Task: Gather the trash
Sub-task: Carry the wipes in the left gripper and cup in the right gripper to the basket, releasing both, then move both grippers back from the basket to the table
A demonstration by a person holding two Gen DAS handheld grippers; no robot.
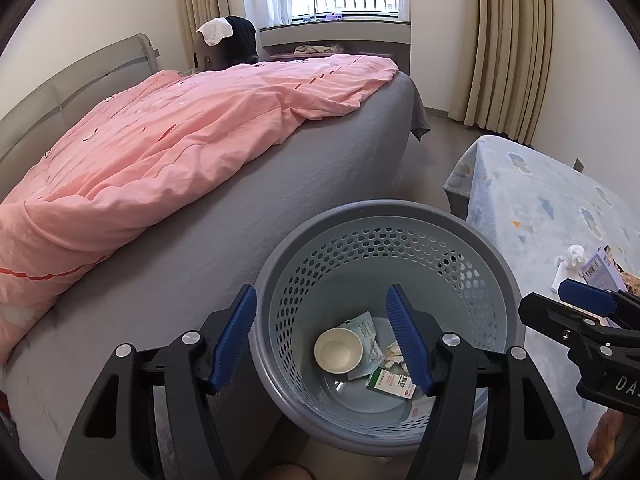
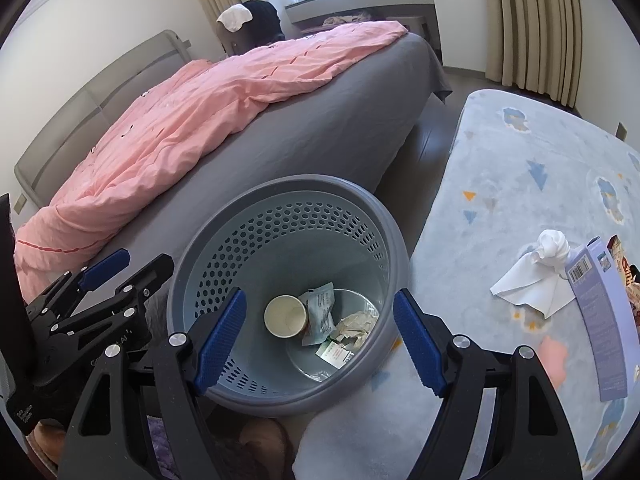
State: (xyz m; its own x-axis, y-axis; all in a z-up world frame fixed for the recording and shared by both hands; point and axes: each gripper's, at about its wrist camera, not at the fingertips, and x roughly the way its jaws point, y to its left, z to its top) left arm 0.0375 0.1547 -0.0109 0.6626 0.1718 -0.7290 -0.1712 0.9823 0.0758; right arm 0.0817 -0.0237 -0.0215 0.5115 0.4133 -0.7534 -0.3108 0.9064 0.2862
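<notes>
Left wrist view: a round grey wastebasket (image 1: 384,264) with a perforated pale-blue inner wall is seen from above, standing on the floor between the grey bed (image 1: 248,208) at left and a low surface covered by a light-blue patterned blanket (image 1: 540,208) at right. On its bottom lie a paper cup (image 1: 338,350), mouth upward, a crumpled foil sachet (image 1: 366,326), a green-and-white medicine box (image 1: 390,384) and wadded paper. The left gripper (image 1: 322,340) is held over the near rim with its blue-padded jaws spread wide and nothing between them. The right gripper (image 1: 580,312) enters at the right edge.

Right wrist view: the right gripper (image 2: 320,344) is likewise shown with jaws wide apart and empty, above the basket's near right rim (image 2: 400,264). Further trash is seen on the blanket at right: a white tissue (image 2: 536,280), twisted at one end, touching a purple carton (image 2: 600,320). Bare floor (image 2: 432,140) is visible as a narrow lane between bed and blanket edge, beyond the basket. A pink quilt (image 2: 192,120) covers the bed's far side.
</notes>
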